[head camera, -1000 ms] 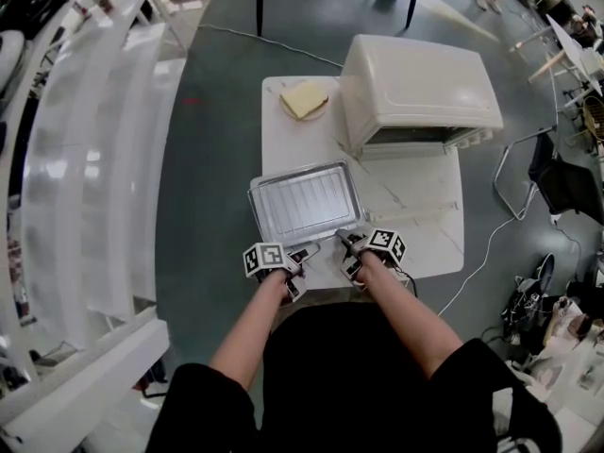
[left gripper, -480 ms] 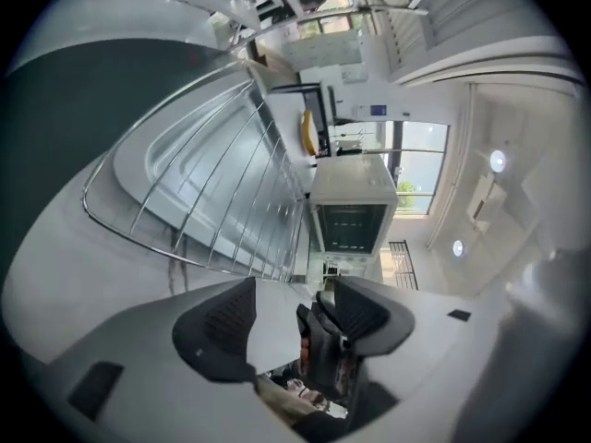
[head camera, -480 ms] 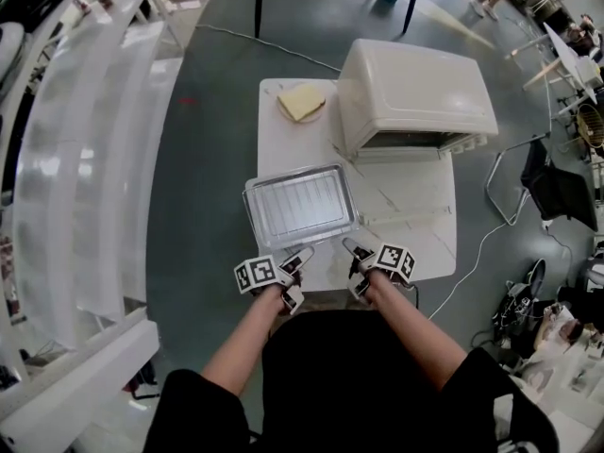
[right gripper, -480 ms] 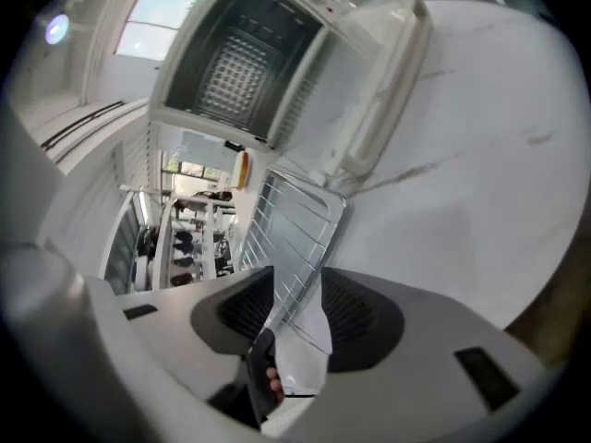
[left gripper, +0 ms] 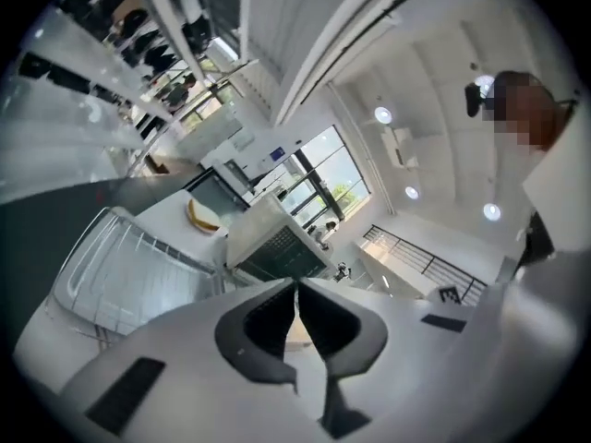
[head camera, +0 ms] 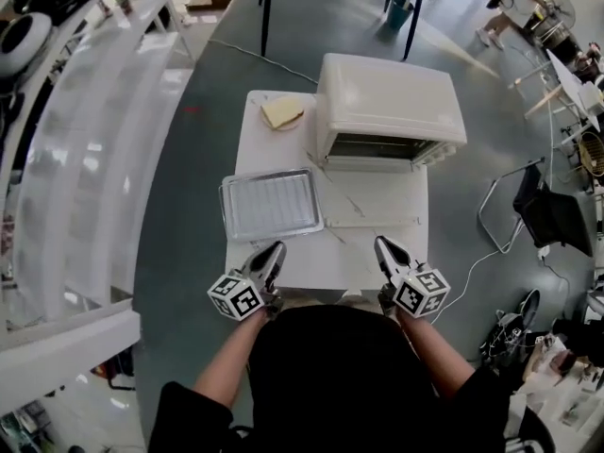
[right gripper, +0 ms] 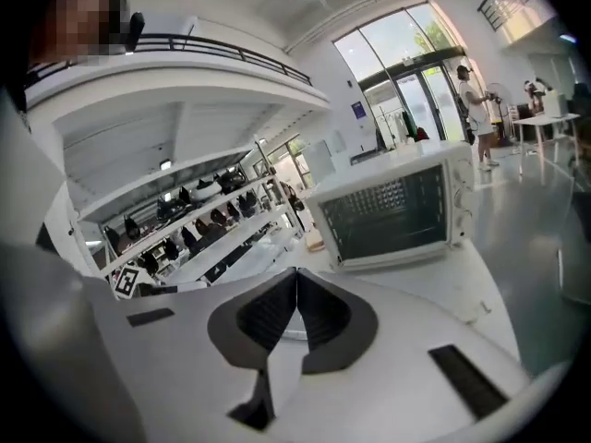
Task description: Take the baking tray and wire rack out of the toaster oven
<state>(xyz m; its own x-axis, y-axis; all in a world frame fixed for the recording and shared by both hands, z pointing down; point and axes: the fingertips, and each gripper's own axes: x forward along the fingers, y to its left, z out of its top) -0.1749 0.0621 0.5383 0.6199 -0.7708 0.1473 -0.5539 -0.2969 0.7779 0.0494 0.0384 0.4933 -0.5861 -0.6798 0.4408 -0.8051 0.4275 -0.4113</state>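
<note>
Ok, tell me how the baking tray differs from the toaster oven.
The baking tray is shallow, shiny metal; the toaster oven is a tall cream box. The tray lies nearer the person, left; the oven stands farther, right, door open. Both rest on the white table.

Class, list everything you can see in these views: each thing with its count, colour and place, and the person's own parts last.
table: one, white, on the grey floor
toaster oven: one, cream, table's far right
baking tray: one, silver, on the table, left of the oven's front
wire rack: one, silver, lying in the tray
bread-like slice: one, pale yellow, table's far left corner
left gripper: one, grey, above the table's near edge, jaws just closed, empty
right gripper: one, grey, above the near edge, jaws just closed, empty
</note>
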